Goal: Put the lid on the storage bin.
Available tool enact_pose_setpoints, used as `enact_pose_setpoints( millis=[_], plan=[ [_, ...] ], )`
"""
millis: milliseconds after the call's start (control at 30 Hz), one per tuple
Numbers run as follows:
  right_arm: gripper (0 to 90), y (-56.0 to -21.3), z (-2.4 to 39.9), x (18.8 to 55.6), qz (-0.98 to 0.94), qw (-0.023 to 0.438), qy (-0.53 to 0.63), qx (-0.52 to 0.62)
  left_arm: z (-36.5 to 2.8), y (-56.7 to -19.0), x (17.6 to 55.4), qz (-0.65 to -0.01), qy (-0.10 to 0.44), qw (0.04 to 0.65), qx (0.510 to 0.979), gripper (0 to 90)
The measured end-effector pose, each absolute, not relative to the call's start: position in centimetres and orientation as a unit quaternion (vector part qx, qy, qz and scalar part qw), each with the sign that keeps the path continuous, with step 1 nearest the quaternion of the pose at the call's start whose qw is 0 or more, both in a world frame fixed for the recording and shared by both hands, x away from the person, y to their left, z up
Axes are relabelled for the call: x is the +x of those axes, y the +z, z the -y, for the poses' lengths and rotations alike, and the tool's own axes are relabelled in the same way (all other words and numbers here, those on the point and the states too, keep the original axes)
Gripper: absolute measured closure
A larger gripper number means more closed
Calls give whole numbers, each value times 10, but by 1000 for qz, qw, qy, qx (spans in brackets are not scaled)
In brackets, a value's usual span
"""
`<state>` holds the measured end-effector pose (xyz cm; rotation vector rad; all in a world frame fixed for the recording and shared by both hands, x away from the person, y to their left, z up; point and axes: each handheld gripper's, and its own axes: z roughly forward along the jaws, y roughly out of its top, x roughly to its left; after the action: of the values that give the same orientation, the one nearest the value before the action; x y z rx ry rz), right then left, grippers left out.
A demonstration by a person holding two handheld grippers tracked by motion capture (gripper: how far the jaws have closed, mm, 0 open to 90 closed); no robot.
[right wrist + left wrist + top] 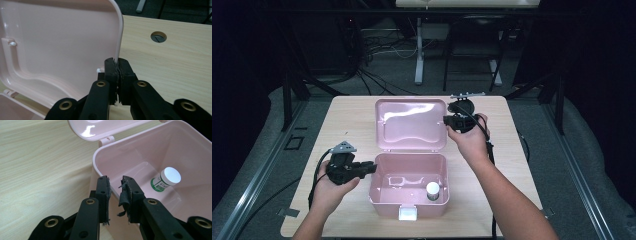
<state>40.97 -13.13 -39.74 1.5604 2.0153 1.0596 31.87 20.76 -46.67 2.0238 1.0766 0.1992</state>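
- The right gripper [451,120] has its jaws pinched tight on the right edge of the glossy pink plastic lid [411,124], which stands open behind the pink plastic box [408,185]; in the right gripper view the pads [111,72] meet on the thin rim [119,37].
- The left gripper [371,167] sits at the box's left wall with its jaws partly apart, one either side of the wall's lip [110,185]; I cannot tell whether the pads press on it.
- The small white-capped bottle with a green label [166,180] stands inside the box, near its front right corner.
- The step looks like swinging the lid about its rear hinge. To do it well, follow the hinge's arc instead of pulling straight, and keep the grip on the rim square so the thin edge does not slip out.
- The left gripper steadying the wall should keep the box from sliding on the pale wooden table [347,120].
- Room: bare tabletop lies right of the lid, with a round cable hole [158,37] nearby; the box's white front latch [408,214] is near the table's front edge.
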Motion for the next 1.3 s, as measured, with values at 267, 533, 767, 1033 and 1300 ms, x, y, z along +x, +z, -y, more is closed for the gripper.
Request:
enact_pose_setpoints(
  millis=[267,533,767,1033,1300],
  plan=[
    [876,-391,133,393,-723,202,388,535,-208,-467,319,-426,79,408,803,761],
    [876,-389,136,382,-722,208,402,523,-207,-467,319,-426,79,408,803,762],
    [876,-389,139,373,-718,209,414,519,-207,-467,319,-426,80,408,804,763],
    [876,-390,141,362,-715,215,429,508,-207,-467,319,-427,79,409,803,763],
    [878,-391,141,350,-715,228,436,496,-207,-467,319,-427,80,408,803,764]
  ],
)
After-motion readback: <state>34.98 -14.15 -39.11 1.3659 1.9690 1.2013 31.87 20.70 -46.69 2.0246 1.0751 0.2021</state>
